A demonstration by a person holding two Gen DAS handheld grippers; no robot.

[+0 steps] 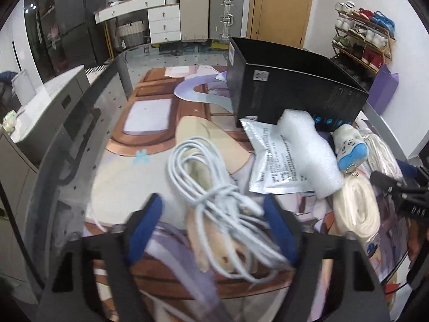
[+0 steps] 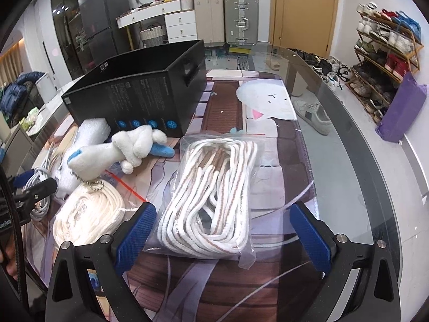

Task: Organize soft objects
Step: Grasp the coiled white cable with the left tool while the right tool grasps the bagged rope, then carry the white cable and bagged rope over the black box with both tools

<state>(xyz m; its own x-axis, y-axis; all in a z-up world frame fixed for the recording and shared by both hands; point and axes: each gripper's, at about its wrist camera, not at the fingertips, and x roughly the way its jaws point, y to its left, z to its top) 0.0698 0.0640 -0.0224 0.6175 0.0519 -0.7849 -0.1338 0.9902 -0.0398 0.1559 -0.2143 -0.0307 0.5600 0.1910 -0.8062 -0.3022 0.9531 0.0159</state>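
My left gripper is open, its blue pads on either side of a coiled white cable that lies on the printed mat. My right gripper is open around the near end of a clear bag of white-and-tan rope. A cream rope coil lies left of that bag; it also shows in the left wrist view. A white-and-blue plush toy with a bead chain rests against it. White foam wrap and a silver pouch lie before the open black box.
The glass table's curved edge runs along the right. A shoe rack and purple bag stand beyond it. Suitcases, a white desk and a door are at the back. A grey cabinet stands to the left.
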